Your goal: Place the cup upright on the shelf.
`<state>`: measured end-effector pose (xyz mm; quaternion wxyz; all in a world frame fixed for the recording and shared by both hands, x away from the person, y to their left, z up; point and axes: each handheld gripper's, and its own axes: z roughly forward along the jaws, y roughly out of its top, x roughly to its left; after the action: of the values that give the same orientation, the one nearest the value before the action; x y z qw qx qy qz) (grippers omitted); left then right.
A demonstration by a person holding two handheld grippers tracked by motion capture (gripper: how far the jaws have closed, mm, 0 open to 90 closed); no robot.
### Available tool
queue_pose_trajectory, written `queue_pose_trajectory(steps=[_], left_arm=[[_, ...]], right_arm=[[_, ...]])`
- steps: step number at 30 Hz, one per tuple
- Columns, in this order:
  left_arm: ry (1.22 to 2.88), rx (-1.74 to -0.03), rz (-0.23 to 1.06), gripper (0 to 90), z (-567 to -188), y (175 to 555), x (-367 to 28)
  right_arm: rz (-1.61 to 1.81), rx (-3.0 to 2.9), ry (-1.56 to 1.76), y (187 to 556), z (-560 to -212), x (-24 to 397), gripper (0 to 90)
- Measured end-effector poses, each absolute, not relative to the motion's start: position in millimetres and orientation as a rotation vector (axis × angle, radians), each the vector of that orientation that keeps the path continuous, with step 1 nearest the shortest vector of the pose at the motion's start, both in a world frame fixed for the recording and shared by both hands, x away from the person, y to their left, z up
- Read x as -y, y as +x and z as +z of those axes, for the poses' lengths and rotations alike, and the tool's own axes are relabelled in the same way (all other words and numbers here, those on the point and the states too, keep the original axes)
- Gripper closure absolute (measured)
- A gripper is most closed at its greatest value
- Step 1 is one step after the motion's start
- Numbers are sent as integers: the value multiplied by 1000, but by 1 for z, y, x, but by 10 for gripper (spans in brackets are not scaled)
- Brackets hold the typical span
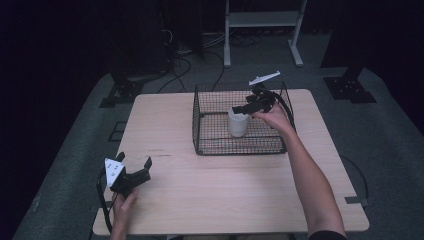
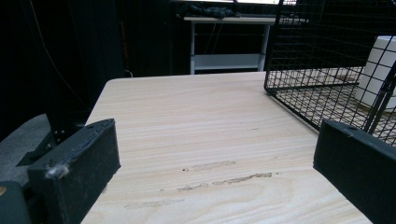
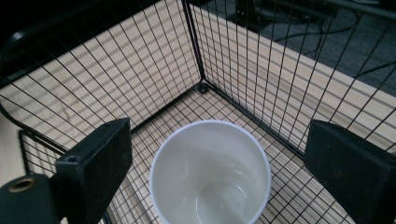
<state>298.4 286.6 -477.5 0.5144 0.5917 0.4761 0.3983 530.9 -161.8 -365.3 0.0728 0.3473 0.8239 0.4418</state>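
Note:
A white cup [image 1: 238, 122] stands upright inside a black wire basket [image 1: 210, 147] on the far half of the wooden table [image 1: 215, 190]. My right gripper [image 1: 246, 107] hovers just above the cup's rim, inside the basket. In the right gripper view the empty cup [image 3: 210, 172] sits between the jaws of that gripper [image 3: 219, 154], which are wide open and apart from it. My left gripper [image 1: 134, 160] rests low at the table's front left, open and empty. Its own view shows the gripper [image 2: 215, 154] facing bare table, with the basket [image 2: 327, 70] and cup [image 2: 378, 70] at the right.
The basket's wire walls [image 3: 261, 60] close around the cup on all sides. A white metal stand [image 1: 262, 20] and cables [image 1: 190, 55] lie on the floor beyond the table. Bare wood [image 2: 196, 121] stretches between my left gripper and the basket.

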Motion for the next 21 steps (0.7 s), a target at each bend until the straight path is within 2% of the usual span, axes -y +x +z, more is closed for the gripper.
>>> queue_pose_trajectory(steps=[21], left_arm=[[1421,-1139,957,0,-478,298,-287]], right_arm=[[1402,-2474,987,506,-342,167,73]])
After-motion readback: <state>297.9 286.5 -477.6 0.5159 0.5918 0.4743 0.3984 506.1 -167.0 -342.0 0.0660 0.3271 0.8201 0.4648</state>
